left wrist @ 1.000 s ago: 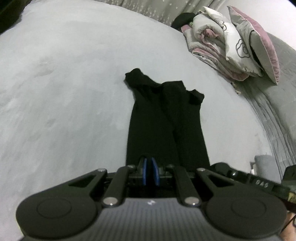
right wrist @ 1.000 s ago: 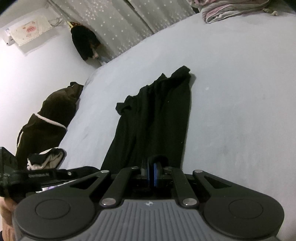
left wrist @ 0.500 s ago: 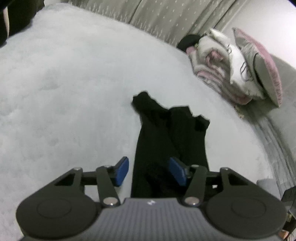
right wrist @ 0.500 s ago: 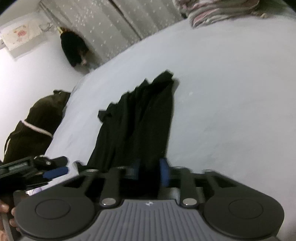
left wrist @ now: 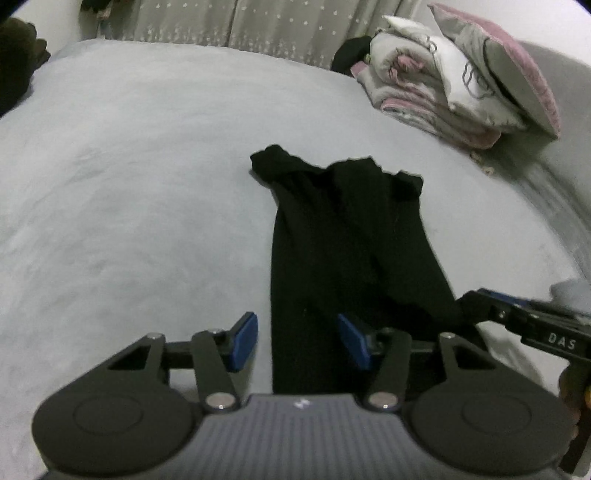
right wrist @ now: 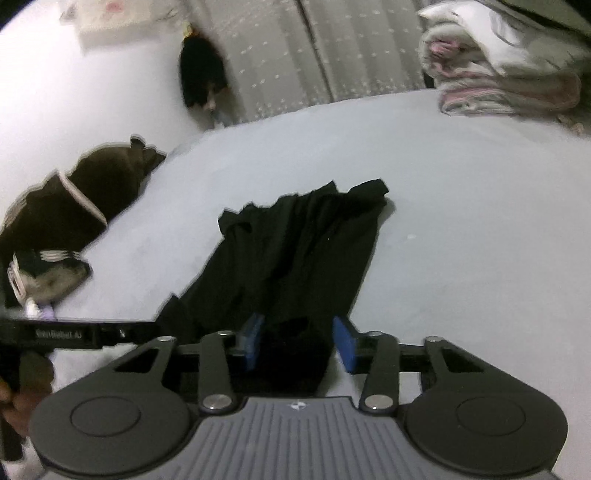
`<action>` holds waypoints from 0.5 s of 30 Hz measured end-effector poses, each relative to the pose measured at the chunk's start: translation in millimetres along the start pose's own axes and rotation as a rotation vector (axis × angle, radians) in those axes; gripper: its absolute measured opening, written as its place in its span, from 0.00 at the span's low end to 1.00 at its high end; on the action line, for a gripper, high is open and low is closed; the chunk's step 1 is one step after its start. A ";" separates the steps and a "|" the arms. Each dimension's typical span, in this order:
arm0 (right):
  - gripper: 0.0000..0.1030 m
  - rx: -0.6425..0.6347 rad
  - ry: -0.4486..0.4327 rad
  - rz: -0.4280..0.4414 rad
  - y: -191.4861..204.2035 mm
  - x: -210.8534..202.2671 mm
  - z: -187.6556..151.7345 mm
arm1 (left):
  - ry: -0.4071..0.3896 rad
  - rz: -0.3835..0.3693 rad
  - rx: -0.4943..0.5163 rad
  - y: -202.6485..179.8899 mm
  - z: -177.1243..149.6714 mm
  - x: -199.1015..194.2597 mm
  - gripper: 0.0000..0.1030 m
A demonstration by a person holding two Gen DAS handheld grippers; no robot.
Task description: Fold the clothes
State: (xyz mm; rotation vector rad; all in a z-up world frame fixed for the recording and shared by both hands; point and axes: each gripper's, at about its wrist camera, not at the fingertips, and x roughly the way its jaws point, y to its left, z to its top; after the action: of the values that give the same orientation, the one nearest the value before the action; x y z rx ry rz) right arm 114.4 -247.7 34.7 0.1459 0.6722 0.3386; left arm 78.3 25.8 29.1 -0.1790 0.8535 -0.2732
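A black garment [left wrist: 343, 229], folded lengthwise into a long strip, lies flat on the pale grey bed [left wrist: 129, 184]. My left gripper [left wrist: 299, 341] hovers at its near end. Its jaws stand apart and are closing, with the garment's left edge between the blue pads and neither pad pressing on it. The right wrist view shows the same garment [right wrist: 306, 243] running away from my right gripper [right wrist: 298, 347]. Its jaws are also apart and closing around a bunch of the near hem. Each gripper shows in the other's view, the right gripper [left wrist: 517, 321] and the left gripper [right wrist: 92, 334].
A stack of folded bedding and a pink-edged pillow [left wrist: 461, 85] sits at the bed's far right. A dark brown clothes pile [right wrist: 74, 206] lies along the left edge, with a striped item [right wrist: 51, 269] beside it. Grey curtains [left wrist: 221, 22] close off the back.
Both grippers were shut on the garment's near end a second ago; their jaws have come apart and let the cloth lie. The left view has dropped lower, and the right view has rolled.
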 end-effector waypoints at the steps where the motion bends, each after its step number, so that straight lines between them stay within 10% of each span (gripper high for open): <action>1: 0.16 -0.031 0.003 -0.002 2.3 3.1 -1.4 | -0.003 0.017 0.007 -1.8 -1.0 2.3 0.29; 9: 0.10 0.101 -0.135 -0.035 -11.3 -6.8 8.3 | -0.014 0.060 -0.050 0.8 3.3 3.1 0.11; 12: 0.37 0.175 -0.102 -0.060 -23.8 -5.3 8.0 | -0.014 0.052 -0.085 5.8 5.5 0.4 0.12; 15: 0.39 0.184 -0.062 -0.038 -26.0 -2.2 6.1 | -0.014 0.061 -0.098 6.4 5.6 -1.0 0.12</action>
State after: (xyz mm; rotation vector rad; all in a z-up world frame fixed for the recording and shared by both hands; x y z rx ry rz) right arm 123.4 -273.0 34.4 0.3174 0.6438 0.2339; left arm 83.0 32.4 31.8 -0.2454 0.8571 -0.1728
